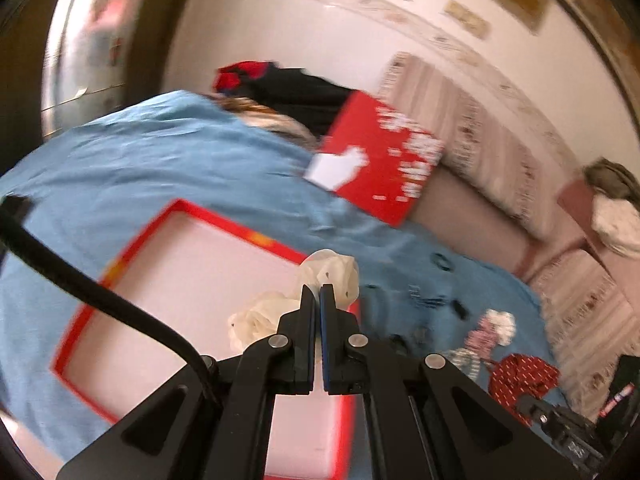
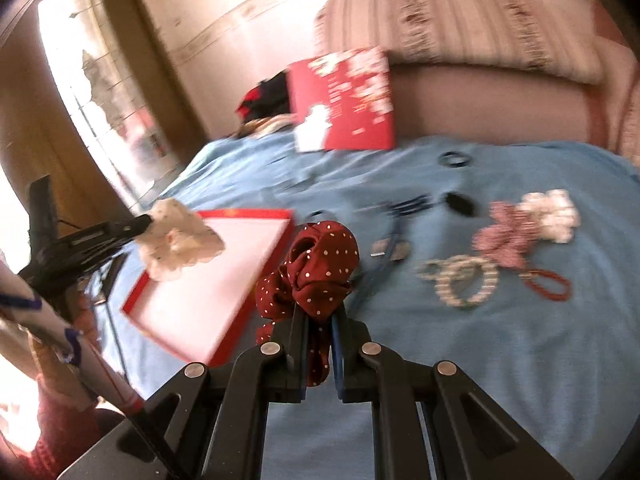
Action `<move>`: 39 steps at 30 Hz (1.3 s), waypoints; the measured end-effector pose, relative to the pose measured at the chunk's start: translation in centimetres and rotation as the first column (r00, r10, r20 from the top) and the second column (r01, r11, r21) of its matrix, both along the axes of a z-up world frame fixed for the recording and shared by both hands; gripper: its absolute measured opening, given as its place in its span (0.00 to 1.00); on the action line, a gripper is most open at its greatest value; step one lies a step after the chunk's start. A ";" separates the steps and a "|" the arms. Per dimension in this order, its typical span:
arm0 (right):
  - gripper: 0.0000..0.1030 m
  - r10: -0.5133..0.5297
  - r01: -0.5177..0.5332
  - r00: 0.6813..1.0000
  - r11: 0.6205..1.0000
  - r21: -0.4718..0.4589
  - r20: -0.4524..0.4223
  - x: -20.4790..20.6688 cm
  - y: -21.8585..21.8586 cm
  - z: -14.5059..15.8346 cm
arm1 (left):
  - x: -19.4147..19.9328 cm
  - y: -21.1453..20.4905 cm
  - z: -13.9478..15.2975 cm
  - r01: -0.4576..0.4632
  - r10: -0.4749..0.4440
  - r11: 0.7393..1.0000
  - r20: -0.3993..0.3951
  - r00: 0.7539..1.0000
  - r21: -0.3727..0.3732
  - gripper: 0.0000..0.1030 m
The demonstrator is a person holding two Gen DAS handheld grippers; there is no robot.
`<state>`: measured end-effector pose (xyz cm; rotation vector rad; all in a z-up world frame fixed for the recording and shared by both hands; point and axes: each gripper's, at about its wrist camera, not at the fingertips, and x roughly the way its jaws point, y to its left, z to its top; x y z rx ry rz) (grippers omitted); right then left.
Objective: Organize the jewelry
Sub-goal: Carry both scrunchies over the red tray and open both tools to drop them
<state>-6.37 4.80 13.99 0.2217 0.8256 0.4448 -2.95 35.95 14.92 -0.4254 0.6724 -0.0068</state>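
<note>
My left gripper point(image 1: 319, 293) is shut on a cream scrunchie point(image 1: 332, 272) and holds it above the open red box with a white inside point(image 1: 192, 280). It also shows in the right wrist view point(image 2: 180, 236), over the box point(image 2: 208, 280). My right gripper point(image 2: 320, 312) is shut on a dark red white-dotted scrunchie point(image 2: 316, 264), just right of the box. On the blue cloth point(image 2: 480, 340) lie a pearl bracelet point(image 2: 464, 280), a pink scrunchie point(image 2: 504, 236), a white scrunchie point(image 2: 552, 216), a red bead bracelet point(image 2: 548, 282) and dark hair clips point(image 2: 412, 204).
The red box lid point(image 2: 344, 100) leans at the far edge of the cloth against a pinkish sofa point(image 2: 480, 100). Dark clothes point(image 1: 296, 92) are piled behind it. A bright window point(image 2: 100, 100) is on the left. A black cable point(image 1: 80, 276) crosses the left wrist view.
</note>
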 end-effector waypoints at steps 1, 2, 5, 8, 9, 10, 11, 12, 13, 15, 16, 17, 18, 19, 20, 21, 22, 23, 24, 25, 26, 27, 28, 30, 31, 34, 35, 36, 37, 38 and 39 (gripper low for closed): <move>0.10 0.020 -0.019 1.000 1.000 0.006 -0.007 0.1 0.9 -0.1 | 0.0 1.0 -0.4 -0.037 0.037 0.999 -0.026 0.999 0.016 0.02; 0.10 0.051 -0.051 0.999 0.999 0.013 -0.017 0.3 2.4 -0.1 | 0.0 1.9 -0.8 -0.078 0.080 0.996 -0.050 0.996 0.038 0.02; 0.10 0.132 -0.131 0.990 0.991 0.021 -0.041 0.7 6.6 -0.5 | -0.2 4.0 -1.5 -0.169 0.179 0.981 -0.102 0.979 0.100 0.02; 0.10 0.200 -0.198 0.977 0.980 0.032 -0.071 1.3 10.7 -1.3 | -0.4 5.9 -2.1 -0.246 0.270 0.956 -0.153 0.951 0.158 0.02; 0.10 0.224 -0.222 0.971 0.974 0.040 -0.087 1.5 12.2 -1.7 | -0.4 6.4 -2.3 -0.267 0.297 0.947 -0.167 0.940 0.176 0.02; 0.10 0.237 -0.234 0.967 0.971 0.044 -0.097 1.7 12.8 -2.1 | -0.4 6.9 -2.5 -0.290 0.326 0.936 -0.182 0.928 0.198 0.02; 0.10 0.253 -0.250 0.961 0.967 0.045 -0.112 1.9 14.0 -2.7 | -0.5 7.2 -2.7 -0.301 0.342 0.929 -0.190 0.920 0.214 0.02; 0.10 0.263 -0.260 0.957 0.965 0.037 -0.123 2.1 15.1 -3.3 | -0.5 7.6 -2.9 -0.318 0.368 0.917 -0.205 0.907 0.239 0.02; 0.10 0.271 -0.270 0.953 0.962 0.030 -0.132 2.3 15.9 -3.9 | -0.5 7.9 -3.1 -0.328 0.384 0.910 -0.214 0.898 0.255 0.02; 0.10 0.283 -0.283 0.946 0.959 0.018 -0.159 2.8 17.3 -5.1 | -0.4 8.4 -3.6 -0.348 0.414 0.895 -0.230 0.881 0.280 0.02; 0.10 0.284 -0.286 0.943 0.958 0.014 -0.175 3.0 17.6 -5.7 | -0.4 8.8 -3.8 -0.359 0.430 0.888 -0.239 0.871 0.288 0.02; 0.10 0.285 -0.288 0.940 0.958 0.012 -0.188 3.2 17.9 -6.3 | -0.5 9.1 -3.9 -0.365 0.438 0.884 -0.245 0.865 0.291 0.02; 0.10 0.284 -0.290 0.938 0.957 0.003 -0.200 3.3 18.2 -6.9 | -0.6 9.4 -4.1 -0.374 0.450 0.878 -0.254 0.856 0.297 0.02; 0.10 0.284 -0.291 0.936 0.957 -0.007 -0.206 3.5 18.3 -7.3 | -0.5 9.5 -4.3 -0.378 0.456 0.876 -0.257 0.852 0.301 0.02; 0.10 0.284 -0.293 0.936 0.956 -0.017 -0.210 3.6 18.5 -7.7 | -0.5 9.7 -4.4 -0.382 0.464 0.871 -0.261 0.846 0.310 0.02; 0.10 0.284 -0.298 0.935 0.954 -0.033 -0.213 3.6 18.7 -8.1 | -0.6 9.8 -4.4 -0.385 0.469 0.868 -0.262 0.843 0.315 0.02; 0.10 0.285 -0.301 0.934 0.953 -0.044 -0.214 3.6 18.8 -8.3 | -0.6 9.9 -4.5 -0.389 0.476 0.864 -0.264 0.839 0.320 0.02; 0.10 0.287 -0.306 0.933 0.950 -0.061 -0.216 3.7 19.2 -8.6 | -0.7 10.0 -4.5 -0.393 0.479 0.863 -0.264 0.837 0.319 0.02; 0.10 0.289 -0.312 0.933 0.947 -0.077 -0.216 3.6 19.3 -8.9 | -0.9 10.0 -4.4 -0.395 0.480 0.862 -0.263 0.837 0.317 0.02; 0.11 0.291 -0.315 0.932 0.945 -0.085 -0.216 3.7 19.5 -9.1 | -1.0 9.9 -4.4 -0.398 0.482 0.861 -0.259 0.837 0.316 0.03; 0.13 0.291 -0.317 0.933 0.944 -0.095 -0.213 3.6 19.6 -9.2 | -1.0 9.8 -4.3 -0.402 0.485 0.859 -0.253 0.837 0.316 0.02; 0.13 0.294 -0.320 0.933 0.942 -0.105 -0.207 3.6 19.7 -9.2 | -1.2 9.6 -4.0 -0.409 0.490 0.855 -0.239 0.838 0.318 0.02; 0.13 0.294 -0.320 0.934 0.941 -0.109 -0.201 3.2 19.7 -9.0 | -1.3 9.5 -3.8 -0.415 0.493 0.853 -0.224 0.841 0.317 0.03; 0.19 0.295 -0.320 0.937 0.940 -0.121 -0.189 3.1 19.8 -8.7 | -1.5 9.1 -3.3 -0.424 0.497 0.846 -0.193 0.846 0.323 0.10; 0.24 0.295 -0.320 0.938 0.939 -0.124 -0.183 2.9 19.8 -8.5 | -1.6 8.7 -2.9 -0.428 0.498 0.842 -0.167 0.851 0.329 0.13; 0.45 0.293 -0.314 0.944 0.940 -0.136 -0.152 2.3 19.5 -7.5 | -1.9 7.8 -2.0 -0.433 0.492 0.839 -0.120 0.862 0.330 0.23; 0.47 0.293 -0.312 0.946 0.940 -0.135 -0.140 2.1 19.4 -7.1 | -1.9 7.7 -1.9 -0.433 0.490 0.840 -0.112 0.865 0.327 0.25; 0.48 0.293 -0.310 0.947 0.941 -0.137 -0.130 1.9 19.2 -6.7 | -2.0 7.5 -1.7 -0.433 0.485 0.842 -0.100 0.869 0.321 0.25; 0.48 0.293 -0.308 0.949 0.941 -0.139 -0.120 1.8 19.1 -6.3 | -2.0 7.2 -1.4 -0.432 0.480 0.845 -0.090 0.873 0.316 0.25; 0.49 0.292 -0.306 0.950 0.942 -0.142 -0.108 1.6 18.9 -5.9 | -2.0 6.9 -1.2 -0.431 0.476 0.846 -0.081 0.876 0.313 0.26; 0.50 0.289 -0.300 0.953 0.943 -0.146 -0.097 1.4 18.7 -5.6 | -2.0 6.9 -1.2 -0.429 0.473 0.848 -0.077 0.878 0.313 0.28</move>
